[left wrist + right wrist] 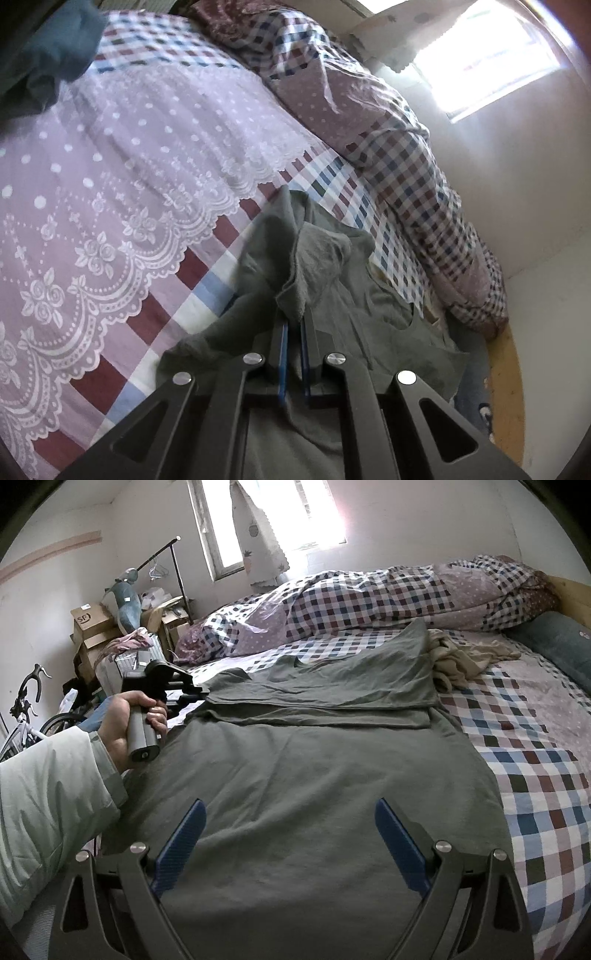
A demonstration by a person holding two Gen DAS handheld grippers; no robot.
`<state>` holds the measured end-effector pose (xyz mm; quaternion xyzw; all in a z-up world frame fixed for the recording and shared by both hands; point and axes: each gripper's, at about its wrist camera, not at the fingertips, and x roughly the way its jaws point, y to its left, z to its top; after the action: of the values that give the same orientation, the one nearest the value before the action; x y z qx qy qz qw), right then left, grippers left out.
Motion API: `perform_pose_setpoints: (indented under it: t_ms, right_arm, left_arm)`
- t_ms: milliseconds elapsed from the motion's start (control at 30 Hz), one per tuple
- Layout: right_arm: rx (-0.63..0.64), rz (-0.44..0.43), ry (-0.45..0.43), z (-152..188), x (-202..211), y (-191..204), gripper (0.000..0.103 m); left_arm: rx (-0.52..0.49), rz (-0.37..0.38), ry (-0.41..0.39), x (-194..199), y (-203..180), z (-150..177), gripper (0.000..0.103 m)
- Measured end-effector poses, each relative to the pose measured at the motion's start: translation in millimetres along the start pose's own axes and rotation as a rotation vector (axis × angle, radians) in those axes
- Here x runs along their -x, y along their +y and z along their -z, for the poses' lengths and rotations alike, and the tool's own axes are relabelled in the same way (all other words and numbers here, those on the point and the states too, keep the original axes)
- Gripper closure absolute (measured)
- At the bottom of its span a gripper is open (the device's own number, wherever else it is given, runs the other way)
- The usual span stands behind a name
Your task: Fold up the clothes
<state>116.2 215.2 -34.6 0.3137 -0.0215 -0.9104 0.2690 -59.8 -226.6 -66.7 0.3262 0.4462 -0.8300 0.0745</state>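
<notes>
pinching a bunched fold of the green shirt (325,258) between the blue pads (283,363) of the left hand-held gripper (293,325), jaws nearly shut on the cloth, fold standing up just ahead of the tips. spread flat across the bed (535,768) ahead of the right hand-held gripper (290,812), with one layer folded over at the far end; lying on checked sheet with lace-edged dotted cover (110,177) off to the left hand-held gripper's left. hovering just above the near part of the shirt, right hand-held gripper wide open and gripping nothing, pads (397,843) apart on either side of bare cloth. seen from the right one: hand (125,723) in pale sleeve (51,797) wrapped round the left handle, at the shirt's left edge. beyond the shirt, rolled checked quilt (369,594); beige garment (465,657) crumpled just right of the folded part; teal pillow (561,642) farther right.
</notes>
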Motion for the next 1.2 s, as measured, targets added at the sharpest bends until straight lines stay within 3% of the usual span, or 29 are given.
perform_pose_setpoints:
  t_ms: [300,400,700,767,833,900,1000,1100,1200]
  right_arm:
    - [0.017,0.045,-0.02,-3,2,0,0.008]
    - [0.02,0.101,-0.03,-11,4,-11,0.008]
    - [0.113,0.235,0.025,-70,-33,-78,0.008]
    - [0.139,0.251,0.043,-81,-47,-92,0.014]
    - [0.161,0.273,0.054,-91,-59,-106,0.026]
    - [0.176,0.286,0.058,-98,-69,-119,0.028]
    - [0.196,0.26,0.075,-102,-87,-133,0.031]
    - [0.192,0.278,0.113,-105,-110,-148,0.047]
    - [0.188,0.298,0.152,-107,-132,-162,0.053]
  left_arm:
    - [-0.041,-0.051,0.028,-8,-2,5,0.098]
    - [-0.027,-0.052,0.043,-10,2,4,0.098]
    - [-0.019,-0.041,0.073,-11,6,0,0.094]
    - [-0.007,-0.017,0.057,-7,7,-3,0.089]
    - [-0.001,0.022,0.035,-2,7,-6,0.073]
    - [-0.005,0.054,0.034,-2,5,-8,0.052]
    - [-0.022,0.084,0.06,-9,0,-7,0.051]
    - [-0.038,0.063,0.062,-14,-5,-6,0.051]
    - [-0.065,0.063,0.062,-15,-10,-5,0.052]
